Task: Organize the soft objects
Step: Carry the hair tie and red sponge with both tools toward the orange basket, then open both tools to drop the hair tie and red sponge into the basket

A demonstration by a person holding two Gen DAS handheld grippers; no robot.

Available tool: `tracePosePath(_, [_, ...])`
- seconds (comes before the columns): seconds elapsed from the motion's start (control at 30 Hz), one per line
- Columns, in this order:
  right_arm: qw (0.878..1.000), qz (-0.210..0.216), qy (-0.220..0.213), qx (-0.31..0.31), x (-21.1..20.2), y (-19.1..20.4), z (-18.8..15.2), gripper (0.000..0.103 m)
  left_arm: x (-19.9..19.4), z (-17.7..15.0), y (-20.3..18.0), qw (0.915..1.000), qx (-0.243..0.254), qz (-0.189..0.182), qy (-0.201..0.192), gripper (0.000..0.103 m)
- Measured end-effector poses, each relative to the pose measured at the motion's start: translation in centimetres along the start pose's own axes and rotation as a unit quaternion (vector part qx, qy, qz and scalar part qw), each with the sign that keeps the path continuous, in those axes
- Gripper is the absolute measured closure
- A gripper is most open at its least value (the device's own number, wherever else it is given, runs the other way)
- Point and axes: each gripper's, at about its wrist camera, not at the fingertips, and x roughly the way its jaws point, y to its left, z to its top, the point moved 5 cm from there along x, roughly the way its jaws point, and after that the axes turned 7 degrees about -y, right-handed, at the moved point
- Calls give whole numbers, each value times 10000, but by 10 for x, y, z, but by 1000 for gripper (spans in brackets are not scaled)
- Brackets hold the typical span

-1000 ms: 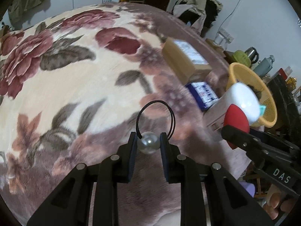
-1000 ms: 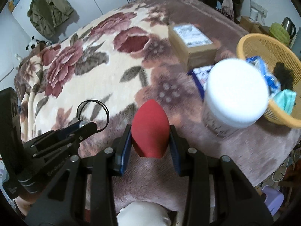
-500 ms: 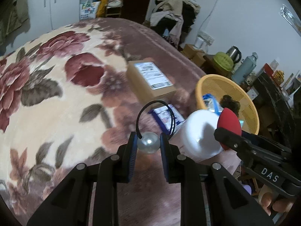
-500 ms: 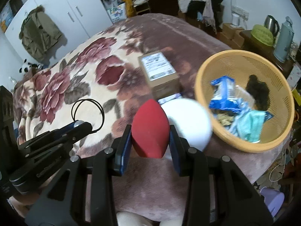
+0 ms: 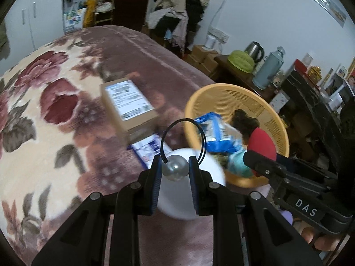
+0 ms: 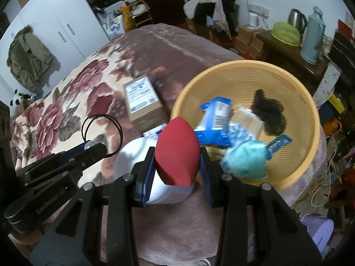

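My left gripper (image 5: 175,171) is shut on the pearl bead of a black hair tie (image 5: 175,170), whose elastic loop (image 5: 184,137) stands up from it. My right gripper (image 6: 177,168) is shut on a red egg-shaped sponge (image 6: 176,153); the sponge (image 5: 261,143) also shows in the left wrist view. Both hang above a white-lidded jar (image 6: 133,161), just left of a yellow basket (image 6: 295,88) that holds a blue packet (image 6: 215,119), a teal puff (image 6: 246,159), cotton swabs (image 6: 245,119) and a dark tuft (image 6: 269,113). The left gripper (image 6: 93,149) sits to the right one's left.
A cardboard box (image 5: 126,104) and a blue-white packet (image 5: 146,148) lie on the floral blanket (image 5: 44,133) beside the basket. Past the bed's edge stand a side table with a kettle (image 6: 297,22) and flask (image 6: 314,35), a clothes pile (image 6: 206,2) and a lilac bin (image 6: 317,226).
Both grippers carried their loads rightward and slightly up across the bed, from over the blanket to above the jar beside the basket. Their grips stayed the same.
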Motion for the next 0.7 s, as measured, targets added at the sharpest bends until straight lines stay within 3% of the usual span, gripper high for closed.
tracePosePath(0.33, [9969, -420, -187, 633, -8, -75, 27, 65, 49, 30, -75, 9980, 317, -524, 121, 80])
tracePosePath(0.63, [9935, -645, -313, 882, -9, -113, 37, 63, 86, 31, -122, 9941, 574, -882, 246, 79])
tracePosePath(0.67, [9927, -654, -335, 955, -9, -117, 38, 63, 89, 31, -125, 9940, 599, -887, 230, 75])
tracePosePath(0.7, [9918, -649, -321, 1055, -8, -122, 38, 58, 90, 31, -126, 9940, 609, -877, 226, 58])
